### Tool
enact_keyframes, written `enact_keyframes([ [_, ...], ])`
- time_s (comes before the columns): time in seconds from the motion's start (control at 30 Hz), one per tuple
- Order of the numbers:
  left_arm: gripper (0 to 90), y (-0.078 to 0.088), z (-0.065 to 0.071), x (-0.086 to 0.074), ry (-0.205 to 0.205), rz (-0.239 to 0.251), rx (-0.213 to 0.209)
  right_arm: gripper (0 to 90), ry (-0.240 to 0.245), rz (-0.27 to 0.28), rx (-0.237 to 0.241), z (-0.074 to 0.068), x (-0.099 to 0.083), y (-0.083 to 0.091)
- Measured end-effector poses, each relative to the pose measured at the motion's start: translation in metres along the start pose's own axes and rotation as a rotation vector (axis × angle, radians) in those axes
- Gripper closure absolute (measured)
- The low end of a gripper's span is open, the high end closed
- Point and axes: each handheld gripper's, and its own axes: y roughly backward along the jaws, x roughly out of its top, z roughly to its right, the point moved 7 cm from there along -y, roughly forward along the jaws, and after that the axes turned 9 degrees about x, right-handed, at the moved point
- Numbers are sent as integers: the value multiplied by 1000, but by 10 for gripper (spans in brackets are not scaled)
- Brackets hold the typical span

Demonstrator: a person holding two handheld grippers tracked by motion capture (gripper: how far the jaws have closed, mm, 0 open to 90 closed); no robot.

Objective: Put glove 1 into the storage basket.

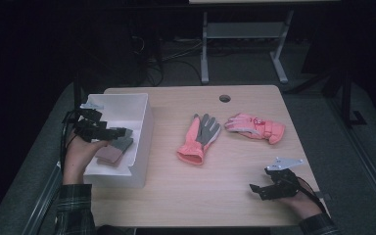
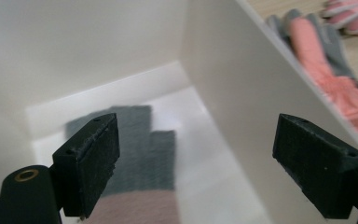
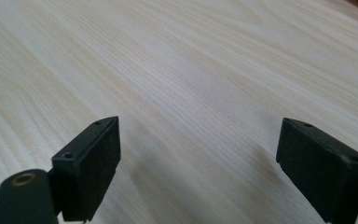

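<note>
Nearest us, the right hand-held gripper (image 1: 263,189) hangs low over bare tabletop (image 1: 215,191), jaws spread wide and holding nothing. We see the left hand-held gripper (image 2: 196,163) equally wide and empty above the white bin (image 1: 144,128), over a grey and pink glove (image 2: 142,154) lying inside. Farther right, an orange-grey glove (image 1: 198,139) and a pink glove (image 1: 255,127) lie on the tabletop; no writing is readable.

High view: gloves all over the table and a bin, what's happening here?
A person holds a tool in each hand. The left tool hangs open inside the white bin, above a grey and pink glove lying on the bin floor. The right tool rests open near the table's front edge, holding nothing. Two more pink gloves, one grey-palmed and one with white trim, lie on the table.
</note>
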Motion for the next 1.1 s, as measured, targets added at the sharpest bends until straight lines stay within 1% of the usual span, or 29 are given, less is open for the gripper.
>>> enact_keyframes([
  [0.03,142,1,5,2,-10,6,-11,133,0,0,0,0,0,0],
  [0.1,137,3,16,8,-21,17,-47,132,-1,2,1,0,0,0],
  [0.13,135,3,20,9,-34,15,-52,132,-4,1,3,0,0,0],
  [0.2,134,4,32,14,-52,21,-68,132,-2,1,3,0,-1,0],
  [0.23,133,5,41,17,-69,23,-82,132,-7,0,4,0,0,1],
  [0.27,133,6,47,19,-78,30,-94,132,-6,1,3,0,0,1],
  [0.3,132,6,47,19,-78,30,-94,132,-6,1,3,0,0,1],
  [0.33,133,8,55,22,-86,39,-114,132,-7,3,4,-1,1,1],
  [0.37,133,9,60,23,-86,46,-125,132,-7,3,4,-1,1,1],
  [0.4,134,11,67,26,-96,59,-141,132,-1,1,5,-1,1,1],
  [0.43,134,14,78,30,-94,74,-169,132,-1,0,5,-1,1,1],
  [0.47,134,14,78,30,-94,74,-169,132,-1,0,5,-1,1,1],
  [0.5,134,16,89,34,-108,80,-183,132,-5,1,5,-1,1,1],
  [0.53,134,16,89,34,-108,80,-183,132,-7,0,6,-2,1,1],
  [0.63,134,18,107,39,-125,92,-216,132,-8,2,8,-3,1,1],
  [0.67,134,18,117,41,-132,95,-227,132,1,4,7,-1,1,1],
  [0.7,135,18,117,41,-132,95,-227,132,1,4,7,-1,1,1],
  [0.77,136,16,128,45,-145,101,-233,132,-5,4,12,-2,1,1],
  [0.8,140,14,135,47,-146,99,-243,132,-7,4,14,-2,1,2],
  [0.87,146,10,147,50,-160,103,-247,132,-15,6,17,-3,1,2],
  [0.9,159,9,152,51,-165,101,-255,132,-19,4,17,-4,1,2],
  [0.97,208,5,164,53,-184,96,-274,132,-14,4,18,-4,2,2],
  [1.07,249,-1,179,56,-208,91,-277,132,-1,2,22,-4,1,2],
  [1.1,251,-5,185,57,-222,85,-273,132,2,3,23,-4,1,2],
])
